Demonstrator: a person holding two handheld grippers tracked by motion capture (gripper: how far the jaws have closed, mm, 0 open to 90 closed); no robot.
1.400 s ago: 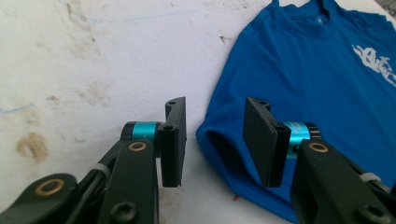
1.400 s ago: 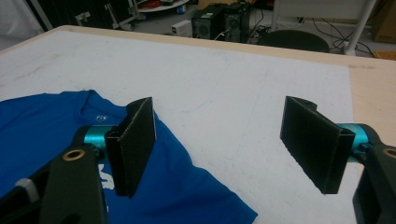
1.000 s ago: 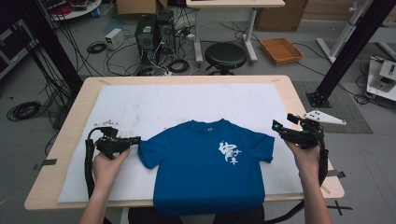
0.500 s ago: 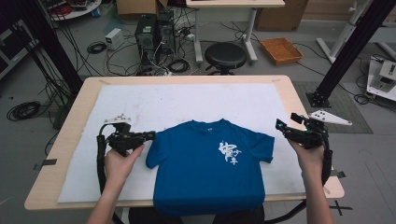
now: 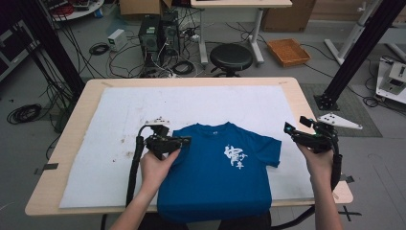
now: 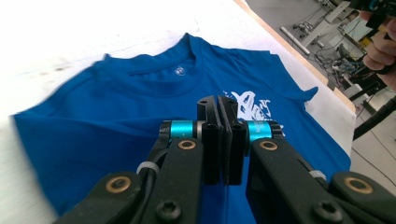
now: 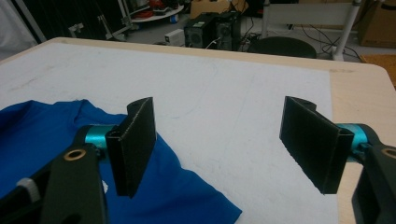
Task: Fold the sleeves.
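1. with the blue t-shirt (image 5: 218, 172) lying face up on the white mat (image 5: 119, 120) at the near edge of the bench (image 5: 306, 98), i judge the work in hand to be folding it, and the step to be the left sleeve.
2. my left tongs (image 5: 184, 140) hover over the shirt's left shoulder, their jaws pressed flat together; in the left gripper view i can't make out any cloth caught between the pads, so i won't claim a pinch.
3. the left sleeve already looks tucked in over the chest, while the right sleeve (image 5: 273, 151) lies spread out flat.
4. my right tongs (image 5: 287, 128) wait just beyond that sleeve with jaws spread wide and nothing in them.
5. next, i reckon, the right tongs should drop onto the sleeve hem, nip it cleanly, and carry it inward without dragging the body of the shirt.
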